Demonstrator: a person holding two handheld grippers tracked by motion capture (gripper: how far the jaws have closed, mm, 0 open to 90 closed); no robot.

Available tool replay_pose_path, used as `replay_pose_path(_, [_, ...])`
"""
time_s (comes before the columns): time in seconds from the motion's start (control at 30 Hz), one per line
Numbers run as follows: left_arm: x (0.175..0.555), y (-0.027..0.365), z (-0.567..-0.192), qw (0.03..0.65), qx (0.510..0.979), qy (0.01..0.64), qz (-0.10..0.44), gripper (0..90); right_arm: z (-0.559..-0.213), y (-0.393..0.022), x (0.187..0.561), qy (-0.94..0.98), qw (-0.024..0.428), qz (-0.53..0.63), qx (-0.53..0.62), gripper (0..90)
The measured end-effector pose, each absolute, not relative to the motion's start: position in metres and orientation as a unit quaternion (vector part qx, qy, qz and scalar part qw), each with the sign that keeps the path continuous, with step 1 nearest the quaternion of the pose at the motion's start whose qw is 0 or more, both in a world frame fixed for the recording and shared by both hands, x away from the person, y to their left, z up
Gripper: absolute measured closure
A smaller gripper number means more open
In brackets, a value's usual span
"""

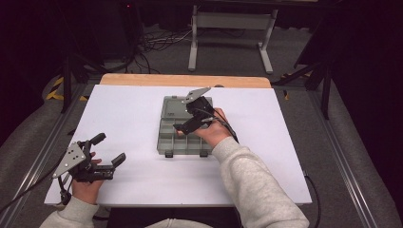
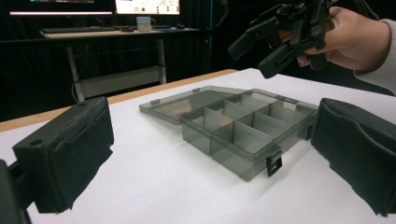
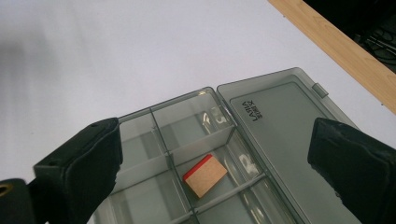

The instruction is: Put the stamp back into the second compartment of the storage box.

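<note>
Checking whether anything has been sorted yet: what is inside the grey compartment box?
The grey compartment box lies open, holding one small block with a red edge in a compartment near the hinge. The right hand-held gripper hovering above covers several compartments.

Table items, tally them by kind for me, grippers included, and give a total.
Clear grey plastic compartment box, lid open: 1
Small cork block with a red edge, in a compartment: 1
Black two-jaw grippers, left and right, both open: 2
Total: 4

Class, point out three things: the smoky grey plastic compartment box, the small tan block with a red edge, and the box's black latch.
Smoky grey plastic compartment box (image 2: 243, 135), left gripper view, divider wall.
Small tan block with a red edge (image 3: 205, 175), right gripper view, top face.
Black latch (image 2: 274, 165), left gripper view, clasp front.
</note>
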State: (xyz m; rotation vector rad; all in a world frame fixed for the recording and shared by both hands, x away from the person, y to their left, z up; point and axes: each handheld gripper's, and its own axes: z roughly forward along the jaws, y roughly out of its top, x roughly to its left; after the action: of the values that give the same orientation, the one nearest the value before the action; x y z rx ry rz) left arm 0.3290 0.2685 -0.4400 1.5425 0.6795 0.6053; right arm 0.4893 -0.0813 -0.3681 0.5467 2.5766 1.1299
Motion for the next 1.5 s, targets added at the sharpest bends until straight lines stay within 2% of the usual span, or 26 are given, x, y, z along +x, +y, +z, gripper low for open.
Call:
replay_pose_path(0.8, [0.331,0.268,-0.44,0.623,0.674,0.297,0.263,0.2,-0.346,-0.115,0.441,0.866,0.155,0.444,0.168,1.0])
replay_pose_path(1.5, [0.331,0.268,-0.439,0.623,0.673,0.298,0.264,0.2,-0.349,-0.156,0.405,0.826,0.173,0.504,0.182,1.0])
